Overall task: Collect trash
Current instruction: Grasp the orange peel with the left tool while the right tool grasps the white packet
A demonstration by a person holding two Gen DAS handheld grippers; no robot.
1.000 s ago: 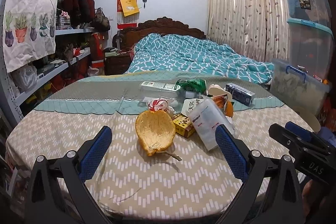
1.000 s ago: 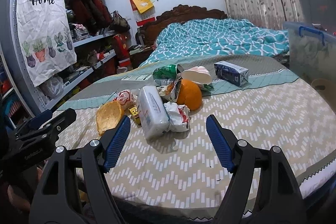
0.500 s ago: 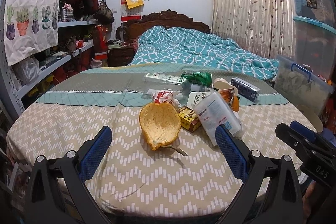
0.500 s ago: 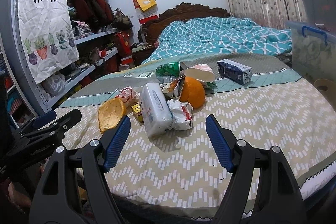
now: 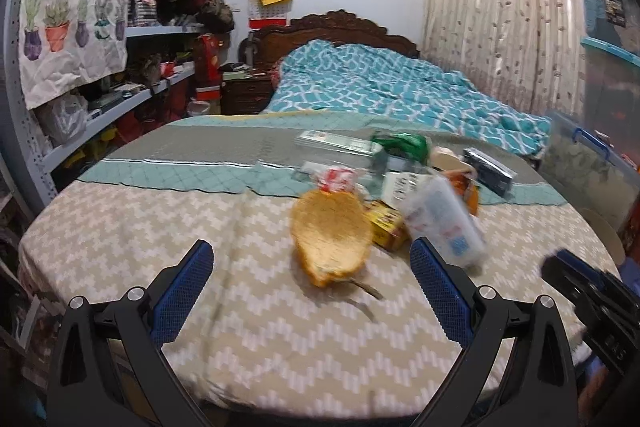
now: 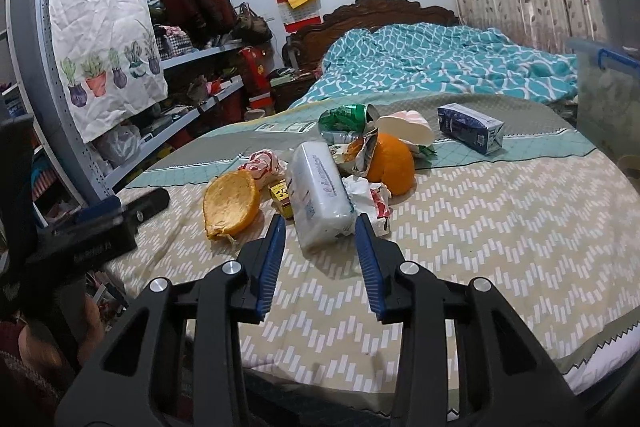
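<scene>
**Trash Collection: Approach to the White Packet**

The right gripper [image 6: 320, 227] is presented at the near end of the white plastic packet [image 6: 318, 189], its jaws partly spread and lined up either side of the packet; nothing is pinched yet. This alignment is judged to be chosen because the packet lies lengthwise toward the tool.

The left gripper [image 5: 308, 267] is held wide apart and empty, facing the yellow fruit rind [image 5: 330, 231].

The trash is heaped mid-table on the zigzag tablecloth [image 6: 500, 227]. A crumpled wrapper [image 6: 372, 201] touches the packet's right side and a small yellow box [image 6: 282, 197] its left; either may be caught in the grasp. An orange peel [image 6: 390, 163], green can [image 6: 346, 117] and blue carton [image 6: 470, 127] lie behind.
</scene>
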